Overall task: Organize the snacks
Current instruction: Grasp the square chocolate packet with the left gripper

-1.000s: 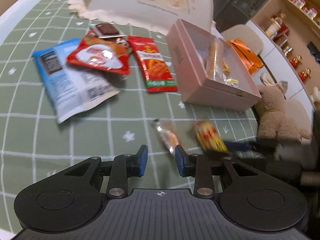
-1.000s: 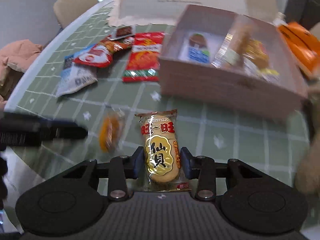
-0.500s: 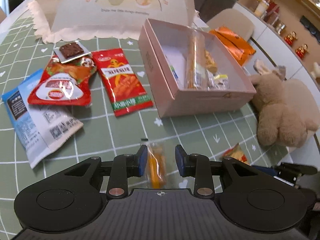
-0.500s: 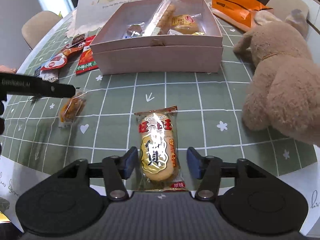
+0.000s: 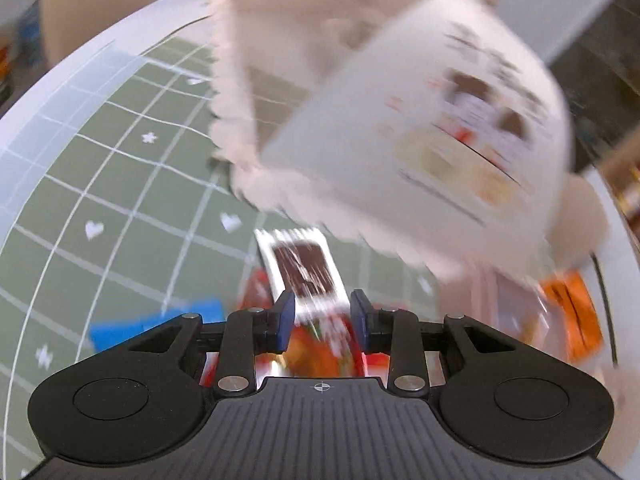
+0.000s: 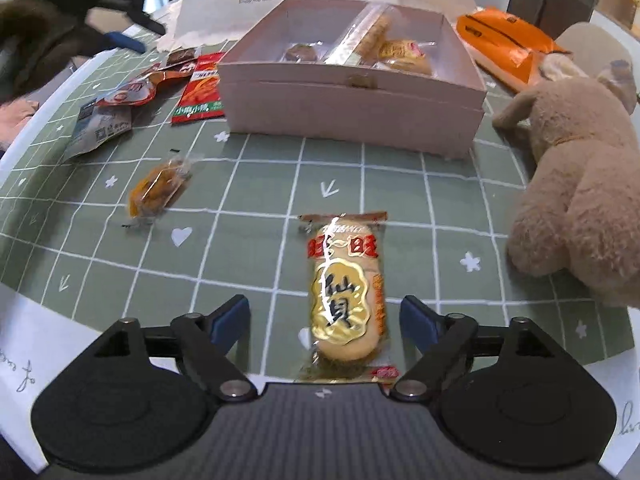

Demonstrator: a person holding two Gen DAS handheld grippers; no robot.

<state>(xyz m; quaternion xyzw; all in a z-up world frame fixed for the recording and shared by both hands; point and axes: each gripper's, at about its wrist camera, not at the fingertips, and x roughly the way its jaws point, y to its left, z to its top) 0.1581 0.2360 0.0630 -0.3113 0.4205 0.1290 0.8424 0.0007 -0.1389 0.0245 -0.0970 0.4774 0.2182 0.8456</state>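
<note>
My right gripper (image 6: 325, 322) is open wide, its fingers on either side of a rice cracker packet (image 6: 346, 300) that lies flat on the green tablecloth. The pink snack box (image 6: 352, 96) stands open beyond it with several snacks inside. A small orange wrapped snack (image 6: 158, 190) lies to the left. My left gripper (image 5: 322, 320) is open and empty above a brown chocolate packet (image 5: 304, 272) and a red packet (image 5: 312, 356); this view is blurred. In the right wrist view the left gripper shows dimly at the far left (image 6: 120, 40).
A beige plush toy (image 6: 576, 184) lies right of the cracker. A red chili strip packet (image 6: 202, 88), a red-white packet (image 6: 132, 92) and a blue-white packet (image 6: 98, 130) lie left of the box. Orange bags (image 6: 508, 46) sit behind it. A printed lid (image 5: 400, 120) rises behind the chocolate packet.
My right gripper has opened wide and let go of the rice cracker packet, which now lies on the cloth. My left gripper has swung away from the orange snack to the far chocolate packet.
</note>
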